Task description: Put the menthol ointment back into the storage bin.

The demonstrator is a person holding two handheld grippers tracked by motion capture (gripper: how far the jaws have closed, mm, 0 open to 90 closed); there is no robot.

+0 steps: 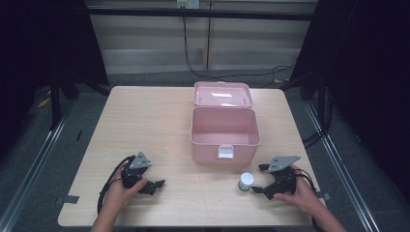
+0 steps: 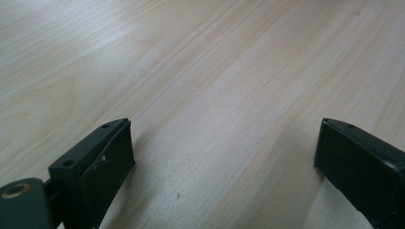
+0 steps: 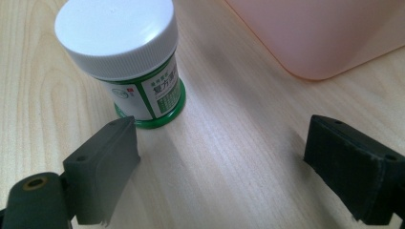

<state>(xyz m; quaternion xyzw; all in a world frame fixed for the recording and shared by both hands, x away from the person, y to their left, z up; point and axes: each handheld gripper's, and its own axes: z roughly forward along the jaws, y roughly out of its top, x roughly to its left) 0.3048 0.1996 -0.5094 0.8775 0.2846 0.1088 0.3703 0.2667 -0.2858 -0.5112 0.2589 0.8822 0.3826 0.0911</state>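
Closing in on the little green jar (image 3: 125, 62) with the right gripper (image 3: 219, 157), jaws spread wide and empty, probably needing a nudge left before pinching.

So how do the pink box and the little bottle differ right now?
The pink box is large, rectangular and open, its lid tipped back; the bottle is small, round and capped in white. The box is plain pink; the bottle has a green, printed label. Both stand upright on the table.

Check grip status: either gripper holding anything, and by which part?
Nothing held. Right gripper is open just short of the white-capped bottle; left gripper is open over bare table.
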